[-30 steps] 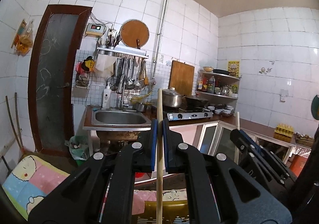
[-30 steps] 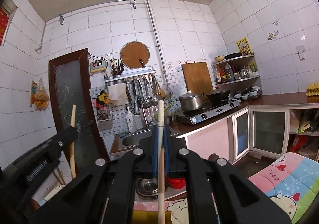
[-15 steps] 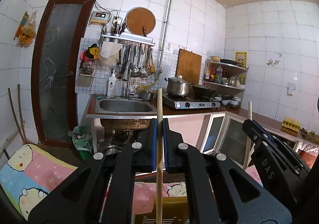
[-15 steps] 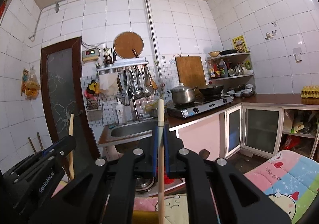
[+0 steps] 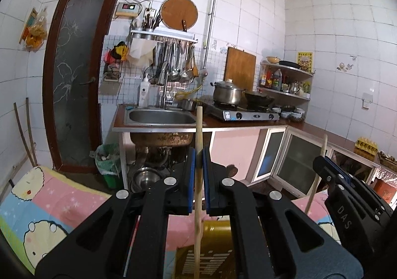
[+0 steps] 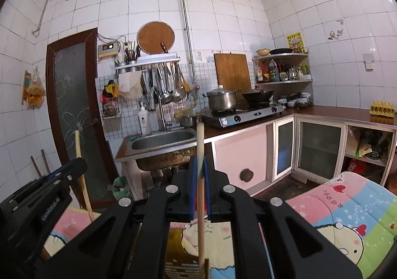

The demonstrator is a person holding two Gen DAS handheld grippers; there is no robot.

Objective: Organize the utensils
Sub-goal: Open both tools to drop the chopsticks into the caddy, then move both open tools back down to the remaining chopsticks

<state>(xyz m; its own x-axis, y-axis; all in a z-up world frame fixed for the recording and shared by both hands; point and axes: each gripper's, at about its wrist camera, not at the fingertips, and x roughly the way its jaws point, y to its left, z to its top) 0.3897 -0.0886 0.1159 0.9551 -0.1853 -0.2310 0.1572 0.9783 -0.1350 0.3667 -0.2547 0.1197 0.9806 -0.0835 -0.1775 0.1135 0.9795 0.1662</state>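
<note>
My left gripper (image 5: pixel 198 155) is shut on a long wooden utensil handle (image 5: pixel 198 130) that stands upright between its blue pads. Its lower end goes down toward a gold-coloured container (image 5: pixel 213 249) below the jaws. My right gripper (image 6: pixel 199 162) is shut on a second wooden handle (image 6: pixel 200 140), also upright, above a brown slotted container (image 6: pixel 182 264). The right gripper (image 5: pixel 347 204) with its handle shows at the right of the left wrist view. The left gripper (image 6: pixel 44 202) with its handle shows at the left of the right wrist view. The utensil heads are hidden.
A steel sink (image 5: pixel 161 117), a gas stove with a pot (image 5: pixel 227 94) and a wok, a wall rack of hanging utensils (image 5: pixel 173 60) and a corner shelf stand behind. A cartoon-print cloth (image 6: pixel 347 217) lies under both grippers. A dark door (image 5: pixel 72 75) is at left.
Both views have tilted downward, so the kitchen sits higher in frame and more of the cloth and containers shows. Both grippers stay shut on their handles.
</note>
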